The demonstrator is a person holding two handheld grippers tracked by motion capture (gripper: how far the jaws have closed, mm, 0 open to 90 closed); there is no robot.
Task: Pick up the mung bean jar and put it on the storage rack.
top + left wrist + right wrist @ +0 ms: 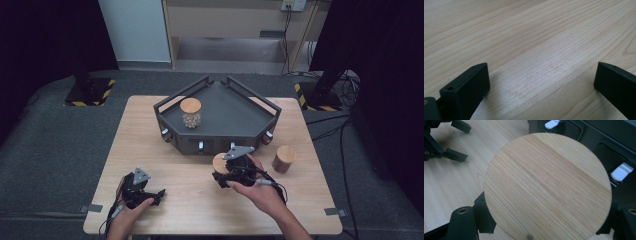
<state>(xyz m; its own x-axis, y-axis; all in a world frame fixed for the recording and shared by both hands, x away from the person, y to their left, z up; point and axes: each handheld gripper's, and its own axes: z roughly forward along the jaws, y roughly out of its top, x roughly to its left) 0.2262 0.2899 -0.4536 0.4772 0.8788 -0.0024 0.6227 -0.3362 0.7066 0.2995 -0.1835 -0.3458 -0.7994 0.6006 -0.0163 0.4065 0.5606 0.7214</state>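
Wooden-lidded jar (547, 187) sits clamped between the right hand-held gripper's (226, 174) jaws.

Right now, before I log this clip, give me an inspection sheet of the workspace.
Surface: pale wooden table, bare grain under the left gripper.
Job's things: wood-lidded jar held by the right gripper, in front of the dark angular tray; a filled jar stands inside the tray; a third jar stands on the table to the right.
Clutter: nothing seen.
Grippers: left gripper open, low over the table, holding nothing; right gripper shut on the wood-lidded jar.
Cables: one trails from each gripper; more cables on the floor at right.
Surroundings: grey floor, black curtains, hazard-striped stand bases.
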